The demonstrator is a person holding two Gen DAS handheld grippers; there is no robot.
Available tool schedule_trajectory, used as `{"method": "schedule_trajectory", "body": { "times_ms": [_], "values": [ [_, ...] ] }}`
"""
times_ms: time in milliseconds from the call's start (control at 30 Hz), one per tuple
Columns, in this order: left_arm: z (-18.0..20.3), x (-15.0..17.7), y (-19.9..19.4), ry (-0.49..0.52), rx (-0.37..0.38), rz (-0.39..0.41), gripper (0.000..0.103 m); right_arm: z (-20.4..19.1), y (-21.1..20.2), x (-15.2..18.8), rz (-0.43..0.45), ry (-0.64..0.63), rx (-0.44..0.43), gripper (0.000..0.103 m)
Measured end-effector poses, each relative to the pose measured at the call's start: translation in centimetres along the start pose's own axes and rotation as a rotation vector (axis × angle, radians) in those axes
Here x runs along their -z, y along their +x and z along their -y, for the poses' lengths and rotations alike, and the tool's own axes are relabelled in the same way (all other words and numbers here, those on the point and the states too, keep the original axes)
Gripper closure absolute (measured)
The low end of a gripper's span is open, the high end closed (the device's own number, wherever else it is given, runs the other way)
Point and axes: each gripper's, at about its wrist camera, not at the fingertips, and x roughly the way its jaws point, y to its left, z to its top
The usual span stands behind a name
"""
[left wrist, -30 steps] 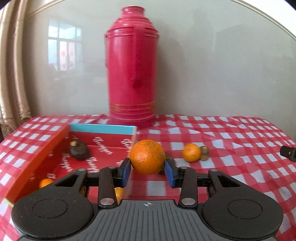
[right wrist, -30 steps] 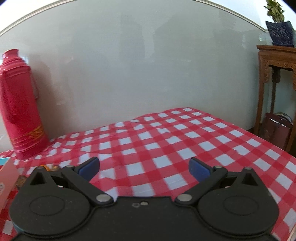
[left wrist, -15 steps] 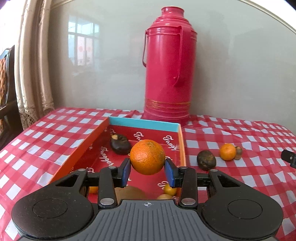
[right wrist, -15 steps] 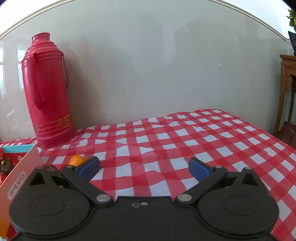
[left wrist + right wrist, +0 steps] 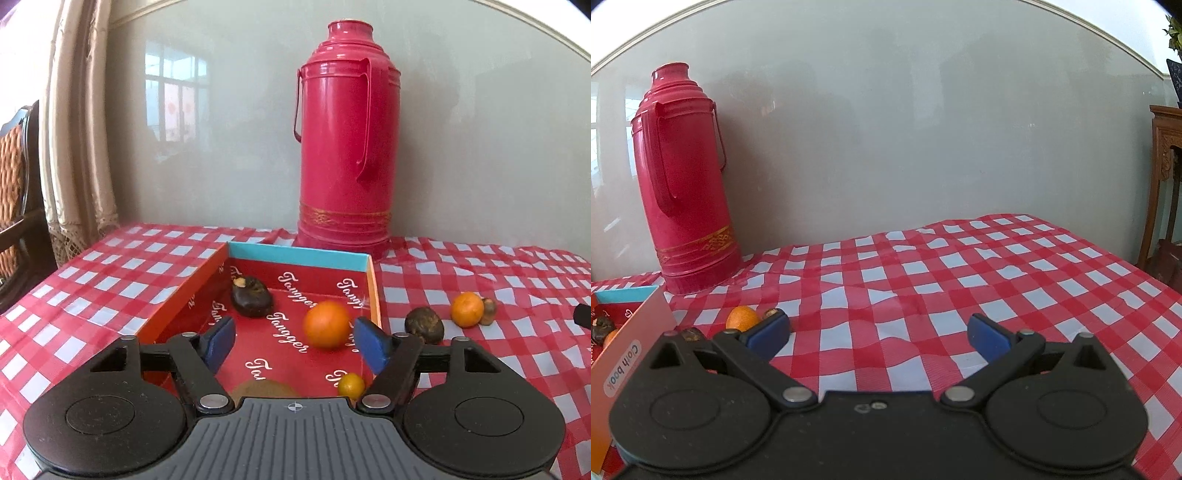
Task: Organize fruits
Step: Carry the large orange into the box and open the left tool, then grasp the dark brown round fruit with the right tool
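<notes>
left gripper (image 5: 295,343) jaws have just been opening; the orange (image 5: 326,324), clamped a moment ago, now sits free inside the red box (image 5: 297,253).

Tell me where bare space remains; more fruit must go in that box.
Box: bare floor at the middle and far right corner, between dark fruit and orange; near end crowded. Outside, the cloth right of the thermos is bare.
</notes>
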Motion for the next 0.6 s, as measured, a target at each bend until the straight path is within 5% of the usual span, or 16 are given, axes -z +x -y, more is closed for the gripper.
{"method": "schedule_trajectory", "body": {
  "times_ms": [400,467,600],
  "values": [
    [-2.2,0.2,0.0,-0.026,-0.025,-0.002,0.030,-3.0,1.0,0.1,-0.026,-0.092,-0.130,0.010],
    [-3.0,0.3,-0.1,-0.034,-0.034,-0.001,0.030,-3.9,1.5,0.1,-0.045,-0.113,-0.165,0.013],
    [-4.9,0.4,-0.6,-0.046,-0.066,0.010,0.030,-6.3,2.5,0.2,-0.092,-0.156,-0.240,0.035]
  ]
}}
